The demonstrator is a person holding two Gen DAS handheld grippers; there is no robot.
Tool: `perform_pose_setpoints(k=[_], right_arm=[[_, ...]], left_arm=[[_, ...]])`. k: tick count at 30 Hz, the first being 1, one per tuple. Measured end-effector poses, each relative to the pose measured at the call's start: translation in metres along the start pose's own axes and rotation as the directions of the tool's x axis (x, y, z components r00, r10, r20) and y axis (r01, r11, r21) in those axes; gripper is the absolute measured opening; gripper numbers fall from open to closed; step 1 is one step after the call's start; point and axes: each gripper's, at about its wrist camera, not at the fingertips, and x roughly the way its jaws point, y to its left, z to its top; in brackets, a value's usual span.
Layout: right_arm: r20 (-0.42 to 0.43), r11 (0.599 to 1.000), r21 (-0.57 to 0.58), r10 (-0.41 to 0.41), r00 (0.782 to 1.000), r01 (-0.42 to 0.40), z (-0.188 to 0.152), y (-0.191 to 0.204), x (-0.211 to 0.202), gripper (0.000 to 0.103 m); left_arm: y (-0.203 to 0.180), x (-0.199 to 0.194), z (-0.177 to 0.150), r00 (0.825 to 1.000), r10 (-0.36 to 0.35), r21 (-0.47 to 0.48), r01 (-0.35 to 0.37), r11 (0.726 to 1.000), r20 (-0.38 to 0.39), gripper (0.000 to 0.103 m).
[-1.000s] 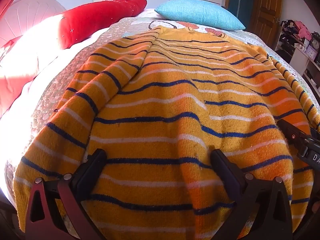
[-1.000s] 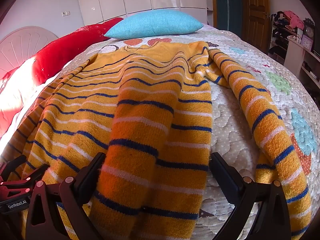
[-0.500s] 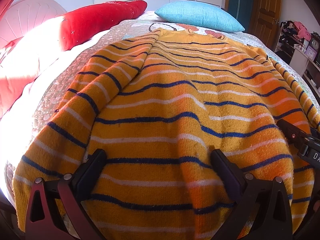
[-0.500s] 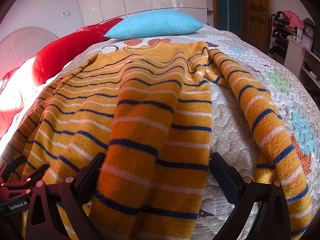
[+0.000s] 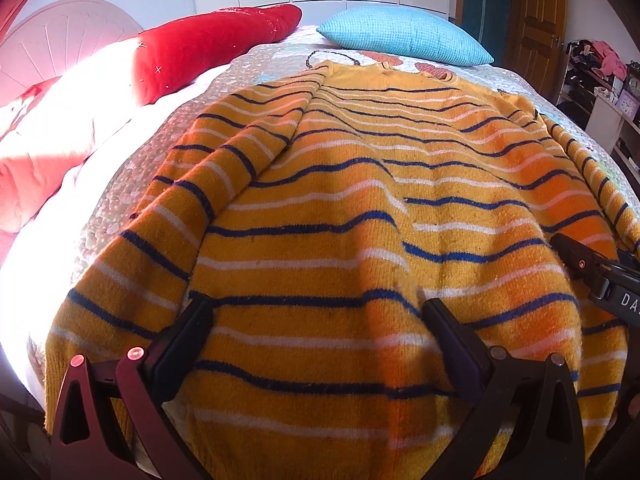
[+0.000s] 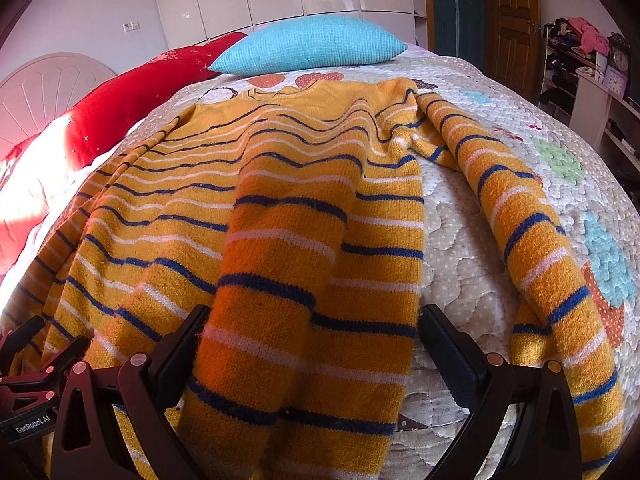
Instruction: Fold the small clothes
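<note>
A yellow sweater with blue and white stripes (image 5: 340, 208) lies spread flat on the bed, neck toward the pillows, hem hanging over the near edge. Its left sleeve (image 5: 168, 216) lies along the body; its right sleeve (image 6: 532, 232) stretches down the quilt, apart from the body. My left gripper (image 5: 316, 320) is open, its fingers wide over the hem's left part. My right gripper (image 6: 312, 324) is open over the hem's right part (image 6: 312, 280). Neither holds cloth. Each gripper shows at the edge of the other's view: the right one (image 5: 600, 276) and the left one (image 6: 36, 364).
A red pillow (image 5: 208, 52) and a blue pillow (image 5: 404, 36) lie at the head of the bed. The patterned quilt (image 6: 472, 240) shows right of the sweater. Shelves with clutter (image 6: 592, 76) and a wooden door (image 6: 512, 20) stand at the right.
Both views have shifted only slightly; the left gripper has risen a little or drawn back. The sweater has not moved and both grippers stay open.
</note>
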Motion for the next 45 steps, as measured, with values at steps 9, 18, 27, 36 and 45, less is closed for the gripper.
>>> perform_pose_setpoints(k=[9, 18, 27, 36, 45], right_arm=[[-0.010, 1.000, -0.018, -0.025, 1.000, 0.025, -0.010, 0.005, -0.006, 0.103], [0.002, 0.999, 0.043, 0.008, 1.000, -0.008, -0.020, 0.000, -0.028, 0.103], [0.033, 0.996, 0.074, 0.054, 0.998, -0.056, -0.017, 0.007, -0.053, 0.103], [0.050, 0.998, 0.035, 0.050, 0.997, -0.052, -0.019, 0.022, -0.054, 0.103], [0.026, 0.999, 0.022, 0.042, 0.999, -0.042, -0.020, 0.027, -0.049, 0.103]], left_arm=[[0.006, -0.021, -0.006, 0.998, -0.035, -0.008, 0.035, 0.999, -0.047, 0.103], [0.017, -0.055, -0.009, 1.000, -0.021, 0.047, 0.021, 0.999, 0.000, 0.103], [0.043, -0.067, 0.001, 0.999, -0.033, 0.013, 0.033, 0.999, 0.013, 0.103], [0.064, -0.074, 0.016, 0.997, -0.030, 0.076, 0.025, 0.997, 0.067, 0.095], [0.099, -0.029, 0.034, 0.997, -0.068, 0.101, 0.072, 0.992, -0.038, 0.058]])
